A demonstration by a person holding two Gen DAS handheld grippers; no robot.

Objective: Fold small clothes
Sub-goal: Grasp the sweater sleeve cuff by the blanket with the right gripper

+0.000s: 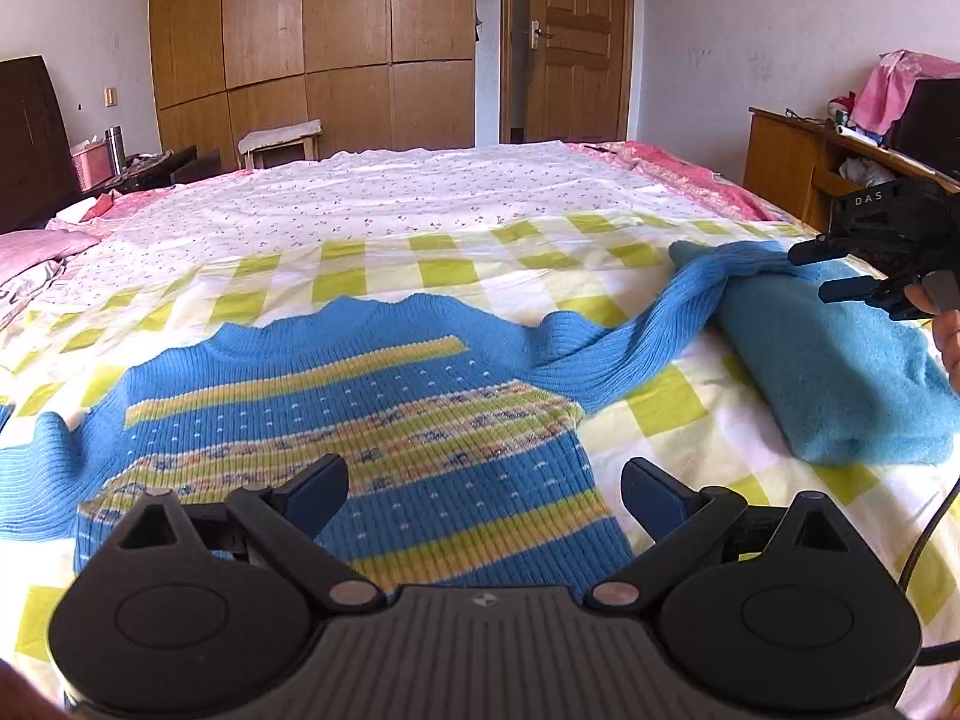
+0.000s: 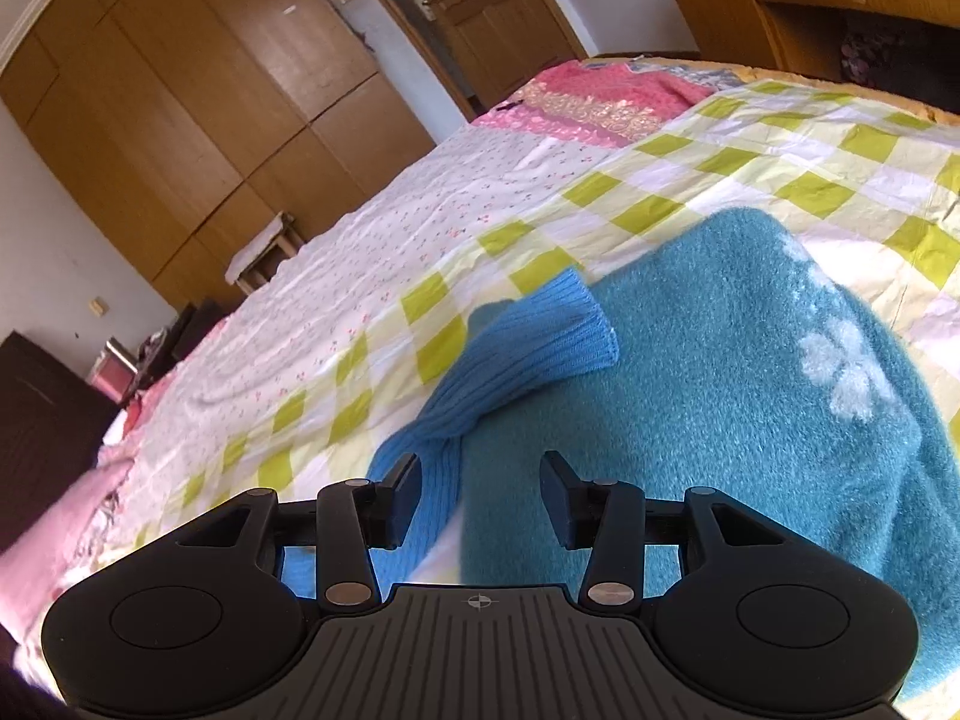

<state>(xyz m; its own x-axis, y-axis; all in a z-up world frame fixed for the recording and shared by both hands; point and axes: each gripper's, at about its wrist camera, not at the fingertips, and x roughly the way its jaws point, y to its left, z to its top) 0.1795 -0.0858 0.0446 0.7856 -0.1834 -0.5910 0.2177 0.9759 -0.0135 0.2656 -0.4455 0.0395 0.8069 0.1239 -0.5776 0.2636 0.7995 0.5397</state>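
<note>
A small blue knit sweater [image 1: 360,408] with yellow and patterned stripes lies flat on the bed. Its right sleeve [image 1: 648,330] stretches out, and its cuff [image 2: 564,324] rests on a folded teal fuzzy garment [image 1: 840,372], which also shows in the right wrist view [image 2: 750,390]. My left gripper [image 1: 485,498] is open and empty just above the sweater's lower hem. My right gripper [image 2: 480,498] is open and empty above the sleeve and the teal garment; it shows at the right edge of the left wrist view [image 1: 822,270].
The bed has a green-and-white checked sheet [image 1: 456,270] and a floral cover [image 1: 390,192] beyond it. Pink bedding [image 2: 600,102] lies at the far corner. A wooden desk [image 1: 792,162] stands to the right, and a wardrobe [image 1: 312,48] and door [image 1: 570,42] lie behind.
</note>
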